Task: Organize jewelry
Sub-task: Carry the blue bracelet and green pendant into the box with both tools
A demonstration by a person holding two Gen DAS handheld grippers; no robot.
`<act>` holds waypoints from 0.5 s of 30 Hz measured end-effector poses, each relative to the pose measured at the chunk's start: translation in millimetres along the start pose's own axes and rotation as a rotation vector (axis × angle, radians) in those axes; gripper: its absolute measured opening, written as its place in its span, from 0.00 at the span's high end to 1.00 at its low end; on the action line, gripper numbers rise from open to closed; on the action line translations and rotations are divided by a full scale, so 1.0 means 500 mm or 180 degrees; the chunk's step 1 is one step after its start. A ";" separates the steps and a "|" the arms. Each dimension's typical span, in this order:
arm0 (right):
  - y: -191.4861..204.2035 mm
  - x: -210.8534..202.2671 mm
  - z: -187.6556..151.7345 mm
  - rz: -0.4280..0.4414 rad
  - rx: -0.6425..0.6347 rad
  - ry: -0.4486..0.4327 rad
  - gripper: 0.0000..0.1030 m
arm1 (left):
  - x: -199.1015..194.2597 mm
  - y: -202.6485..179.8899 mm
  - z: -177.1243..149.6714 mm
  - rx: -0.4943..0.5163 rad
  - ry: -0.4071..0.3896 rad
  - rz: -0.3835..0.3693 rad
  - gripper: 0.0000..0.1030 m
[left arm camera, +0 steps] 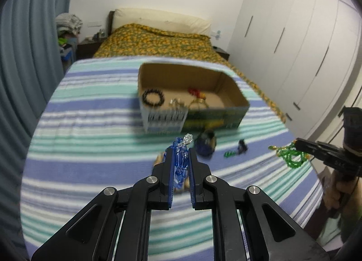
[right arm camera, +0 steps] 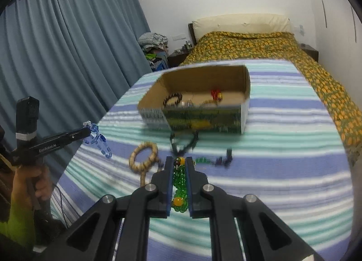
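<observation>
My left gripper (left arm camera: 181, 150) is shut on a blue and clear crystal bracelet (left arm camera: 181, 161), held above the striped cloth in front of the cardboard box (left arm camera: 235, 89). It also shows in the right wrist view (right arm camera: 90, 133), with the bracelet (right arm camera: 99, 142) dangling from it. My right gripper (right arm camera: 179, 161) is shut on a green bead necklace (right arm camera: 179, 181) with amber beads; in the left wrist view the gripper (left arm camera: 296, 143) holds the necklace (left arm camera: 290, 155) at the right. The box (right arm camera: 246, 84) holds a black bead bracelet (left arm camera: 152, 98), a red piece (left arm camera: 194, 91) and gold pieces.
On the striped cloth (right arm camera: 282, 159) lie a wooden bead bracelet (right arm camera: 142, 158), a dark necklace (right arm camera: 183, 144), a small green strand (right arm camera: 202, 160) and a dark piece (right arm camera: 225, 159). A bed with a yellow floral cover (left arm camera: 158, 39) lies behind. Curtains hang left, wardrobes stand right.
</observation>
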State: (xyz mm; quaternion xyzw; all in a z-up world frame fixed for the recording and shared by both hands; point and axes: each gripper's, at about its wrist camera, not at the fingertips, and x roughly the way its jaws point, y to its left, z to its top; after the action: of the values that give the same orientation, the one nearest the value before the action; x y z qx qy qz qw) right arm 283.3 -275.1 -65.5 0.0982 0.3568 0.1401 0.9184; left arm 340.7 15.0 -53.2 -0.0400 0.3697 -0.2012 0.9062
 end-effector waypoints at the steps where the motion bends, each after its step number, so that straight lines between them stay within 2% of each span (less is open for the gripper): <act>1: -0.004 0.002 0.020 0.0004 -0.0020 -0.0027 0.90 | 0.003 0.001 0.019 0.0009 -0.0025 -0.0019 0.91; 5: -0.021 0.017 0.116 -0.0047 -0.0103 -0.0192 0.90 | 0.041 0.001 0.102 0.0074 -0.0088 -0.0019 0.91; 8: -0.034 0.049 0.186 -0.0059 -0.0150 -0.0252 0.90 | 0.100 0.005 0.162 0.0072 -0.0035 -0.0038 0.91; 15: -0.078 0.193 0.289 -0.0203 -0.0266 -0.0108 0.90 | 0.240 0.008 0.229 0.0081 0.0147 0.0030 0.91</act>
State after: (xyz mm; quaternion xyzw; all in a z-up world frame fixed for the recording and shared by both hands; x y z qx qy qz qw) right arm 457.2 -291.8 -32.0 0.0507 0.3380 0.1239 0.9316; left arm 498.0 -37.5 -49.7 -0.0221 0.3881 -0.2024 0.8988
